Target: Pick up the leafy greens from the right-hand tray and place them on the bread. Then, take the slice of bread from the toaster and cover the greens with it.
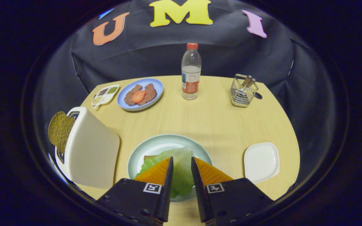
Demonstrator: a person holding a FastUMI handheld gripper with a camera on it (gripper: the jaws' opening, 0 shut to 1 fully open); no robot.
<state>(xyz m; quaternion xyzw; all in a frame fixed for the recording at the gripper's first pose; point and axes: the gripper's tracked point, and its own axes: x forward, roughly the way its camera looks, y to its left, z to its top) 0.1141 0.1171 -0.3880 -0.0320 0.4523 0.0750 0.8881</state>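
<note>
1. Leafy greens [181,166] lie on the pale green plate [140,153] near the front of the table, over a bread slice [149,157] of which only a brown corner peeks out at the greens' left edge. First half looks done or nearly so.
2. Gripper [181,163] sits right over the greens, fingers a narrow gap apart with lettuce between them. Cannot tell if they pinch the leaf or have let go; no clear contact at the tips.
3. White square tray [261,161], right of the plate, has nothing on it, so the greens are off it.
4. Second bread slice [60,130] stands upright in the white toaster [91,150], left of the plate. Untouched; covering step not yet done.
5. Left to do, by my read: back off the greens, go left to the toaster, pull the slice, lay it on the greens.
6. Clutter beyond, well apart from the work: blue plate [159,86] with meat patties and a tomato slice, small seasoning tray [106,94], water bottle [191,72], wire cutlery basket [242,92].
</note>
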